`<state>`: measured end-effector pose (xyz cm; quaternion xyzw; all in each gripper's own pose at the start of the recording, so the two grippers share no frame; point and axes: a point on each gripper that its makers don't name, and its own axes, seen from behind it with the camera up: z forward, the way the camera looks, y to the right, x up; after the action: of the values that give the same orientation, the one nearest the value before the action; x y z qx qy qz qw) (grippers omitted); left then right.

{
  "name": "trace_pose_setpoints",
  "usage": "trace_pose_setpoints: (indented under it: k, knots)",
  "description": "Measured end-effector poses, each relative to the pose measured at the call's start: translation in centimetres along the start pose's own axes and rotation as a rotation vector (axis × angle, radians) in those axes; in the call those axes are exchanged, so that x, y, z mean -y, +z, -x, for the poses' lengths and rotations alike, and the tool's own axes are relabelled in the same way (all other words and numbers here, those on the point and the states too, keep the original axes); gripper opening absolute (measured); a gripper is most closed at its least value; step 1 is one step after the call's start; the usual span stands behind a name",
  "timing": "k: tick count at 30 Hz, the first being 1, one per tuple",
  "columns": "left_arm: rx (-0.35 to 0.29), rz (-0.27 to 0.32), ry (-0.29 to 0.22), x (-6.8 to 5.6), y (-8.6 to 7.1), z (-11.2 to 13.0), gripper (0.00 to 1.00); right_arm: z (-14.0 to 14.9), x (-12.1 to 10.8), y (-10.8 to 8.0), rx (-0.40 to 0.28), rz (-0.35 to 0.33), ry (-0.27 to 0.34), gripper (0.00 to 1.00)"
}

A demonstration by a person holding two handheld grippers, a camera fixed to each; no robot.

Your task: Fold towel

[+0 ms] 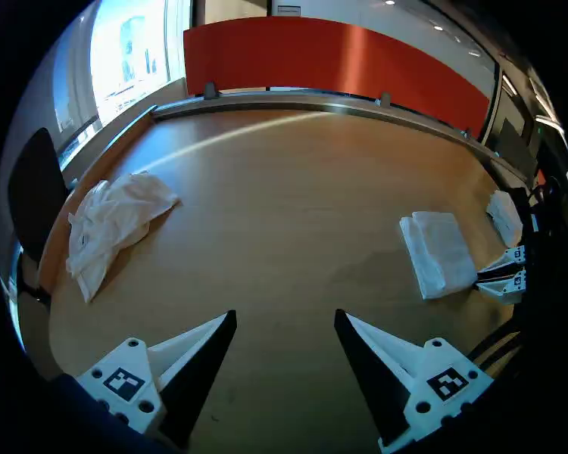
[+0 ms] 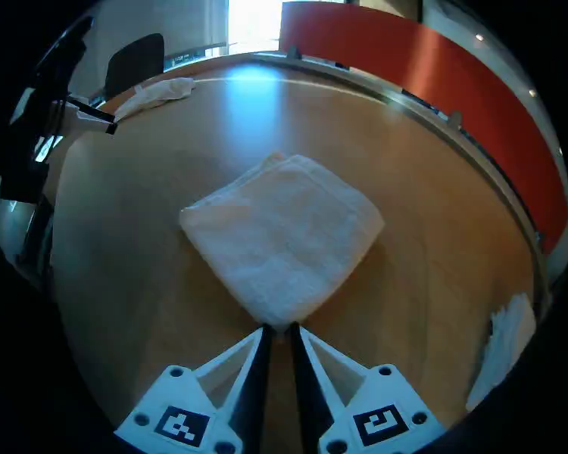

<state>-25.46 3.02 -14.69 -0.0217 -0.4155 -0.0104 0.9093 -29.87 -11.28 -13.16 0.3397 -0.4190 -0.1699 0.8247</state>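
A folded towel [image 2: 284, 234] lies flat on the table [image 1: 284, 189] just ahead of the right tongs [image 2: 280, 329], its near corner reaching their tips; the tongs are drawn almost together with only a slim gap, and whether they actually pinch that corner cannot be told. The left tongs [image 1: 284, 313] hover spread wide and empty above bare wood; from them the towel sits ahead and well to the right, while a crumpled heap [image 1: 113, 219] of white cloth lies ahead and far to the left, near a dark chair [image 1: 34, 197]. Another white cloth [image 2: 507, 340] rests to the right of the right tongs at the table's edge; a red screen [image 1: 337, 64] runs along the far side.

The towel looks already folded into a compact, layered square, so the work appears to be at its last step: squaring up or letting go. If the fold is judged good, the next move calls for the right tongs to back straight off the corner without dragging the layers askew; the left tongs, already spread, seem best placed to swing toward the heap for a fresh piece.
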Motion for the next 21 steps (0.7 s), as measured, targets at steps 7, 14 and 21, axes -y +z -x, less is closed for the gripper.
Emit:
trace_pose_setpoints:
  k: [7,14,21]
  knots:
    - [0.0,0.0,0.005,-0.1,0.1,0.1,0.96,-0.1,0.0,0.0,-0.001,0.002,-0.006,0.05]
    - [-0.002,0.001,0.003,0.0,0.1,0.0,0.96,-1.2,-0.6,-0.7,-0.025,0.019,-0.011,0.05]
    - [-0.009,0.002,0.005,0.0,0.1,-0.4,0.96,-4.4,-1.5,-2.2,-0.08,0.035,-0.044,0.04]
